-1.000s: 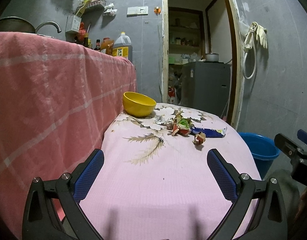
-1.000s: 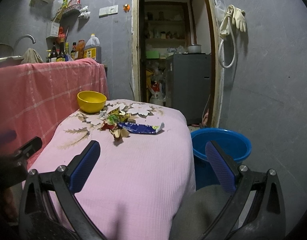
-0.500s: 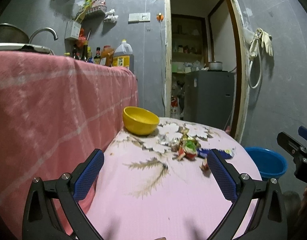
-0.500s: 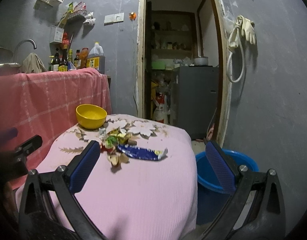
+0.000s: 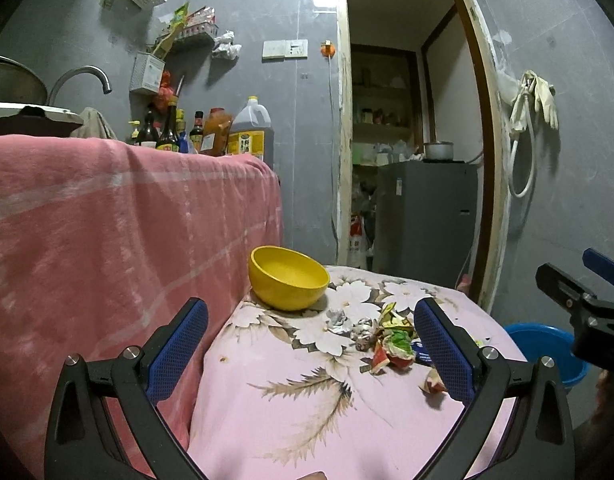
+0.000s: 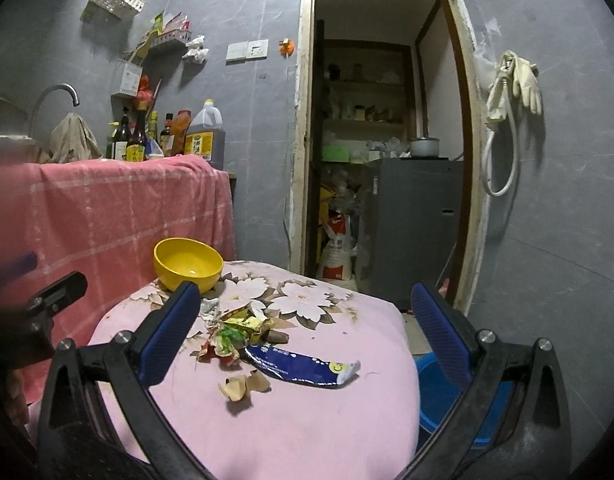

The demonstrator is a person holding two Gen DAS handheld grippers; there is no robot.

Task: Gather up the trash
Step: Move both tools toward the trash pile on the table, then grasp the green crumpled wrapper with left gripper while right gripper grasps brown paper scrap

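A heap of crumpled wrappers (image 5: 391, 340) lies on the pink flowered table (image 5: 307, 420), also in the right wrist view (image 6: 235, 332). A long blue wrapper (image 6: 303, 366) lies beside the heap, and a tan crumpled scrap (image 6: 243, 386) lies in front of it. A yellow bowl (image 5: 287, 278) (image 6: 188, 265) stands behind the heap. My left gripper (image 5: 311, 352) is open and empty, short of the trash. My right gripper (image 6: 303, 340) is open and empty, short of the trash.
A blue bucket (image 6: 447, 392) (image 5: 547, 354) stands on the floor right of the table. A counter draped in pink cloth (image 5: 107, 220) with bottles (image 5: 211, 132) rises on the left. An open doorway with a grey fridge (image 6: 411, 224) lies behind.
Both grippers have moved in closer to the table and the trash. Both stay open and empty.
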